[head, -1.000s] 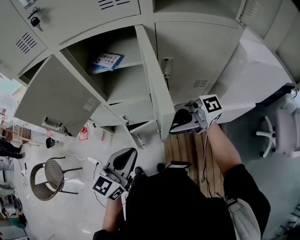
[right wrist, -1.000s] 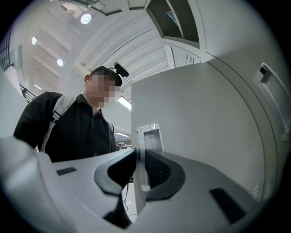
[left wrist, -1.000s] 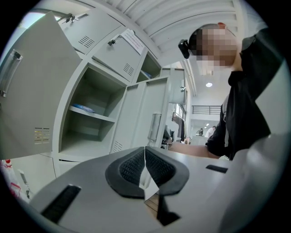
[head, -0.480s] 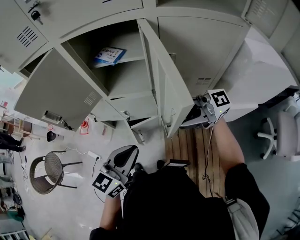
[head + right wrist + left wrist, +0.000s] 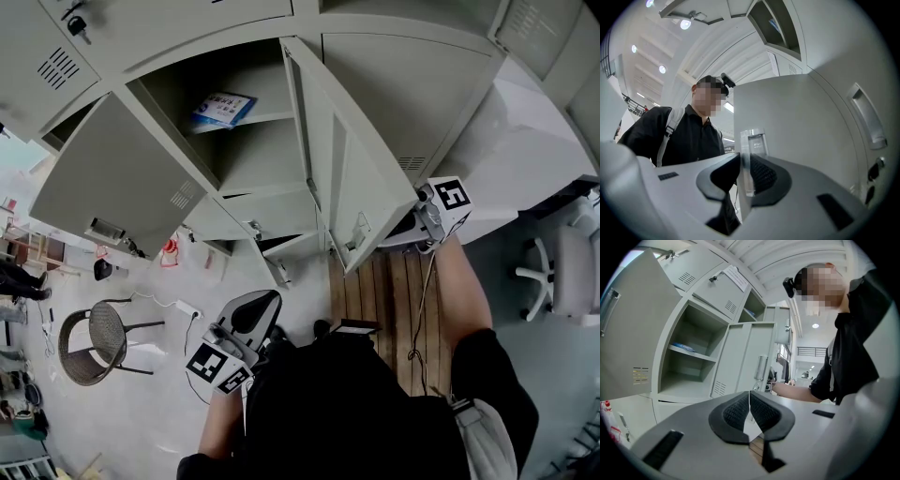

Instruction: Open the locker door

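Grey lockers (image 5: 403,103) are ranged across the wall, and one bay at the left stands open with a blue booklet (image 5: 223,111) on its shelf. The door (image 5: 361,178) to be opened is seen partly swung out, hinged beside that open bay, with its free edge turned toward the person. That edge is held between the pads of the right tool (image 5: 745,163), whose jaws have just been eased a little wider yet are seen set on the thin sheet. The left tool (image 5: 750,405) is held low, well apart from the lockers, closed with nothing in it.

The grip is judged the weak point. With so narrow a bite on smooth metal and the jaws loosened, the edge could be lost from the pads and the door left half open or drifting back. A pull not kept to the door's arc could also twist the sheet out of the jaws.
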